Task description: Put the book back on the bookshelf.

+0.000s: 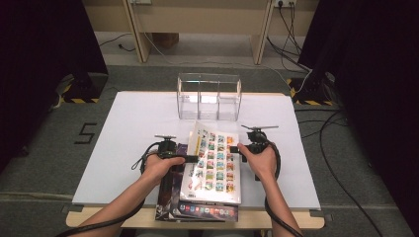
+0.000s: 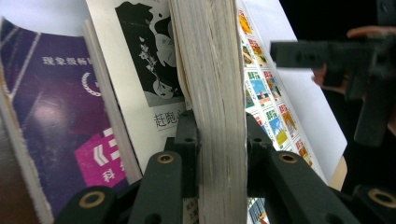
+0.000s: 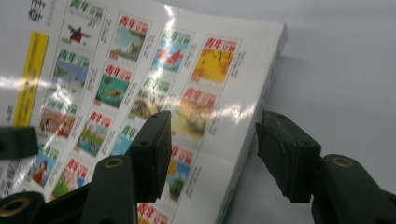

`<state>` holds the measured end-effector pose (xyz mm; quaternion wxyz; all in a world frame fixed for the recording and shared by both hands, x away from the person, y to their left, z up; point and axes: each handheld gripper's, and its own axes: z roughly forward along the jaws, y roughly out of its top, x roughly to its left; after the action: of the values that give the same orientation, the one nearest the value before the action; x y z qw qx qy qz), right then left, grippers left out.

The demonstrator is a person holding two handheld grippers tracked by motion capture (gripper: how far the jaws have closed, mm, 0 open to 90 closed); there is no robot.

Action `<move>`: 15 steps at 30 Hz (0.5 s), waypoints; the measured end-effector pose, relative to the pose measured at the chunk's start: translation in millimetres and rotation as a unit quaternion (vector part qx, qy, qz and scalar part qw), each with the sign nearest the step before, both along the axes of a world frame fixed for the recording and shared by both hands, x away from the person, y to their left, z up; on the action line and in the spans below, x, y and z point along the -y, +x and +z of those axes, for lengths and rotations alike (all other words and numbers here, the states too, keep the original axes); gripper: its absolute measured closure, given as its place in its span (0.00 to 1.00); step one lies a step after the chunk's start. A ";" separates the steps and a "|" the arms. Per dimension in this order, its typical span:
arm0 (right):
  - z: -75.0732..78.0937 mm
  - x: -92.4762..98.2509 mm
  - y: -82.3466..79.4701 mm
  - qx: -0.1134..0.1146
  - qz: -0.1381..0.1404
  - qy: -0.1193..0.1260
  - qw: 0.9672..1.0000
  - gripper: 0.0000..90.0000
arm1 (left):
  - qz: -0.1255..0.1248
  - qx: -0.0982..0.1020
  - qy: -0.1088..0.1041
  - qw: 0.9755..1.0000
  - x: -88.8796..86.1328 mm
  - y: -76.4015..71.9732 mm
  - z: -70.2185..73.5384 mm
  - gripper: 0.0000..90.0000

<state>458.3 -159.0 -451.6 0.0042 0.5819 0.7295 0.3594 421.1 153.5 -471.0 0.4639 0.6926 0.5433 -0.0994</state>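
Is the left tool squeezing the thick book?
Touching. In the left gripper view, the left tool has both black pads pressed against the sides of the thick book, with no gap.

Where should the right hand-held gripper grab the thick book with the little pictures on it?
Probably the book at its free right edge, coming in from the side. That edge is lifted off the table, so one jaw can slip under and one over.
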 end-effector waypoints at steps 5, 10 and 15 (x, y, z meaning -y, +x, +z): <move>0.7 -7.6 17.6 -0.008 -0.001 -0.010 1.000 0.48 | 0.000 -0.002 -0.002 1.000 -1.1 0.4 -1.3 0.81; -5.0 -7.1 32.4 -0.021 -0.009 -0.010 1.000 0.47 | -0.001 -0.004 -0.001 1.000 -1.1 1.4 -1.6 0.80; -11.4 -7.0 43.0 -0.032 -0.017 0.008 0.999 0.42 | -0.004 -0.007 0.001 1.000 -1.8 2.9 -2.0 0.79</move>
<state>501.3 -152.0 -463.0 -0.0174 0.6055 0.7162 0.3467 424.0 155.3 -473.0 0.4585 0.6946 0.5442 -0.1055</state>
